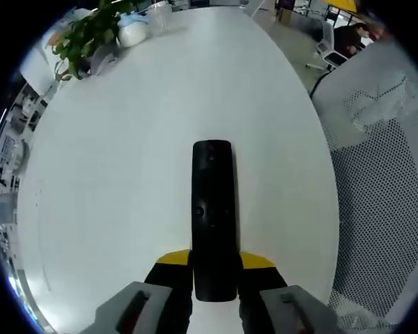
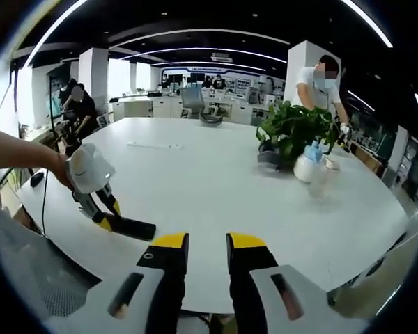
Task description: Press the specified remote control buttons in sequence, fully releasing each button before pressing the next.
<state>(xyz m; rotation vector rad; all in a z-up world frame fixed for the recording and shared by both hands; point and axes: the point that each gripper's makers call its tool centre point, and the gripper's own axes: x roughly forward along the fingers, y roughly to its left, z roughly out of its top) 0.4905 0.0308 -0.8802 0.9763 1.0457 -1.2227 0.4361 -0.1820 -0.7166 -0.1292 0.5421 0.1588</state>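
Observation:
A long black remote control (image 1: 213, 216) lies lengthwise between my left gripper's (image 1: 214, 261) yellow-tipped jaws, which are shut on its near end; its far end juts out above the white table (image 1: 125, 139). In the right gripper view the same remote (image 2: 129, 226) sticks out of the left gripper (image 2: 106, 216), which a hand holds over the table's left edge. My right gripper (image 2: 207, 243) hovers above the near table edge, its jaws a narrow gap apart with nothing between them.
A potted green plant (image 2: 292, 129) and a white spray bottle (image 2: 310, 163) stand on the table (image 2: 195, 174) at the right. A white mesh chair (image 1: 383, 195) sits beside the table. People stand in the office behind.

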